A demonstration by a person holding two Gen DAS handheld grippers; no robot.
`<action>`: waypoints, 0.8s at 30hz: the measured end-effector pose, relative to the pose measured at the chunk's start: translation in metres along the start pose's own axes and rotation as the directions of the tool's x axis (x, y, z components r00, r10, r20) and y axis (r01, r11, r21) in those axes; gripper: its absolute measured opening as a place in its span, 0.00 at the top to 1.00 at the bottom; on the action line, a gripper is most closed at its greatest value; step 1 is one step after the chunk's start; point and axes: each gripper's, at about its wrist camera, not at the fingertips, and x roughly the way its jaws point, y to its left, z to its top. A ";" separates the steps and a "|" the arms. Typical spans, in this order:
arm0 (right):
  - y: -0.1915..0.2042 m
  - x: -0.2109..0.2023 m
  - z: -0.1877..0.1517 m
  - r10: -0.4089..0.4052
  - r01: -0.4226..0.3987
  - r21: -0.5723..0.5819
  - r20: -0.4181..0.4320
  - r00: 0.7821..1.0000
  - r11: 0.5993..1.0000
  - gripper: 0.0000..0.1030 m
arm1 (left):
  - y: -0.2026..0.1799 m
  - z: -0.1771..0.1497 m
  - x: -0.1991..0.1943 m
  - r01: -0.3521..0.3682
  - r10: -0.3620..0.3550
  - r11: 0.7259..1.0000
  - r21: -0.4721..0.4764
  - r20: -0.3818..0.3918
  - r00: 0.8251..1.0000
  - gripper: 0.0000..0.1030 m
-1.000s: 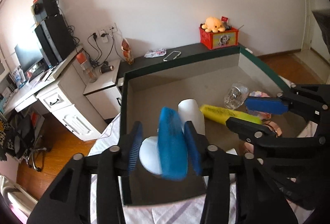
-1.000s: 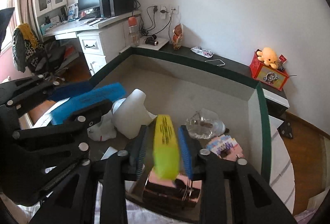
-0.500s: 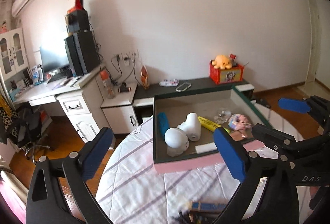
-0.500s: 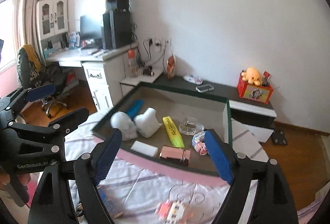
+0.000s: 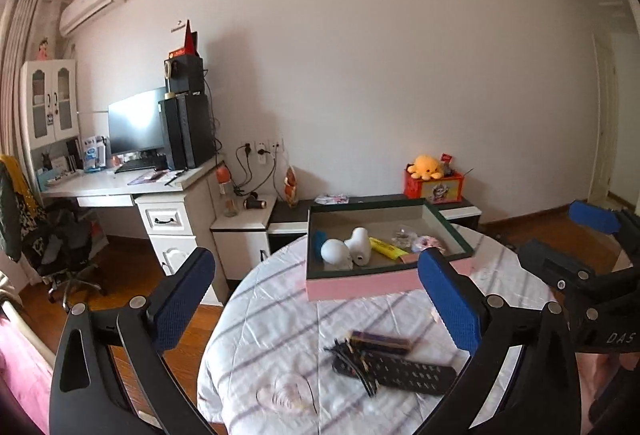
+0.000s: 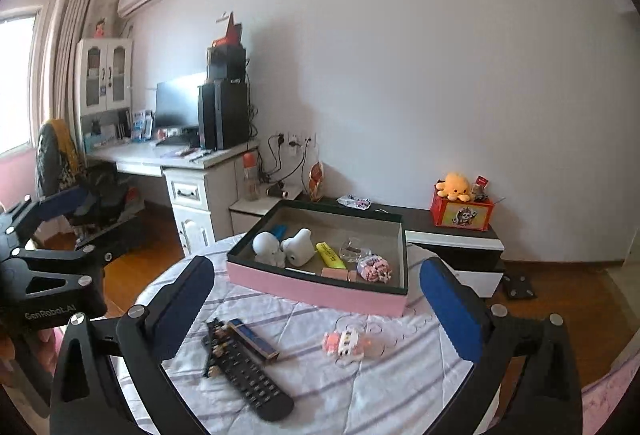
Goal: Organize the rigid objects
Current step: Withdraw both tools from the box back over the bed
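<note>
With both tongs, left and right, spread empty, the remote control could be knocked off the worktop by a careless approach.

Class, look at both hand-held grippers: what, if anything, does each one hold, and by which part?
Nothing is held. The left hand-held gripper and the right hand-held gripper are both open, having just been opening, with nothing between their blue pads.

A soft striped cloth covers the desk. The box looks like matt pink cardboard. The remote is black plastic. The floor is shiny wood.
</note>
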 end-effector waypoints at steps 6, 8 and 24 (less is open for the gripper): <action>0.008 -0.028 -0.013 -0.004 0.004 0.008 0.013 1.000 1.000 0.00 | 0.001 -0.010 -0.035 0.001 -0.001 1.000 0.008 0.028 1.000 0.00; 0.010 -0.031 -0.014 0.001 -0.001 0.007 0.010 1.000 1.000 0.00 | 0.002 -0.013 -0.040 -0.003 0.003 1.000 0.015 0.018 1.000 0.00; 0.024 -0.050 -0.023 -0.002 0.003 -0.023 0.004 1.000 1.000 0.00 | 0.005 -0.020 -0.059 -0.038 0.038 0.999 0.005 0.019 0.999 0.00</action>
